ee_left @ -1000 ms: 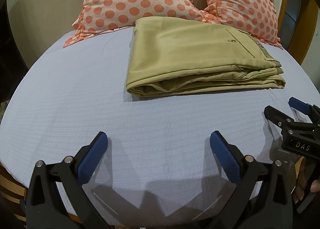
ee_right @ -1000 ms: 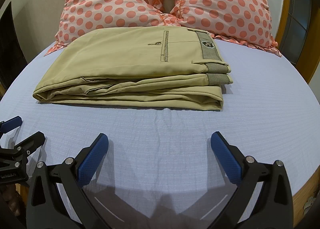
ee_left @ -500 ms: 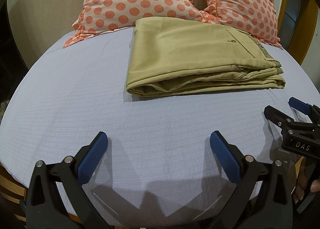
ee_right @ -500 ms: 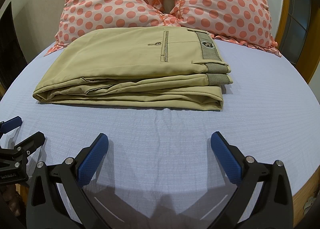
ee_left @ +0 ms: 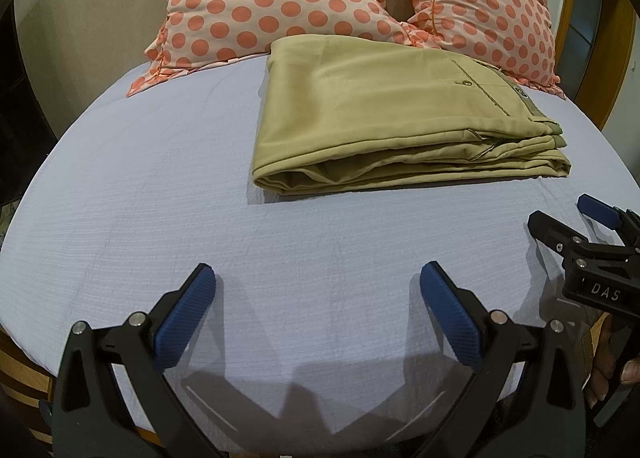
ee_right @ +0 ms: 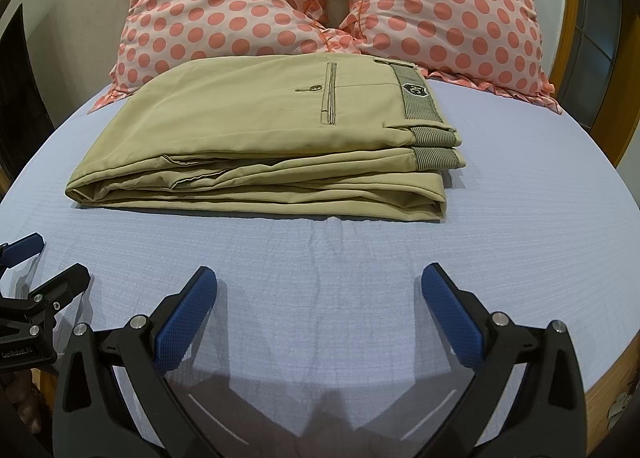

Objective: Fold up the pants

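Khaki pants lie folded in a flat rectangular stack on the light blue bed sheet, back pocket and waistband on top; they also show in the right wrist view. My left gripper is open and empty, over the sheet near the bed's front edge, well short of the pants. My right gripper is open and empty, likewise short of the pants. The right gripper shows at the right edge of the left wrist view; the left gripper shows at the left edge of the right wrist view.
Two pink pillows with coral dots lean at the head of the bed behind the pants. A wooden bed frame runs along the right and front edges. A wall stands at the left.
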{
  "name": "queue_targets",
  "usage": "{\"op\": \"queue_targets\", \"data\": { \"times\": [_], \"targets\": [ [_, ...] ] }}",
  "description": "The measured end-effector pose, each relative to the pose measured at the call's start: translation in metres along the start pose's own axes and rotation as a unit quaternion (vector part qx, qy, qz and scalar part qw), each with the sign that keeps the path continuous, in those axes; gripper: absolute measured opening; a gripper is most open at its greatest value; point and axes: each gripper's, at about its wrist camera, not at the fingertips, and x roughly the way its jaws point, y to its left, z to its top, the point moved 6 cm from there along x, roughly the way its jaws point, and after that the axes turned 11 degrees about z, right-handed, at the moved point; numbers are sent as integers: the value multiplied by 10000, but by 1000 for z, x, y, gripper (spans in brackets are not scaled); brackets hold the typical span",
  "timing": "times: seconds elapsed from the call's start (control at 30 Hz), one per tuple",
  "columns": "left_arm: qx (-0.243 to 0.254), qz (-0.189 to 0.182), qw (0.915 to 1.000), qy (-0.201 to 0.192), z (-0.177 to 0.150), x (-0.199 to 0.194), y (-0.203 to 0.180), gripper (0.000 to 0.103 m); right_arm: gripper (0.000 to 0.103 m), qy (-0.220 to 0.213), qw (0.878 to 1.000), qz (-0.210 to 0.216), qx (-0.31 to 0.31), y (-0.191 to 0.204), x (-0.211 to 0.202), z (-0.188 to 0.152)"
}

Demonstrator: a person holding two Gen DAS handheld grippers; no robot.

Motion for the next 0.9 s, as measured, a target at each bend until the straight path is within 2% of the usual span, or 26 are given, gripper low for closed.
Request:
{"op": "queue_targets", "data": {
  "times": [0.9],
  "targets": [
    [14,-4,10000,85,2,2,-1,101,102,-14,10000,5,-8,0,0,0]
  ]
}}
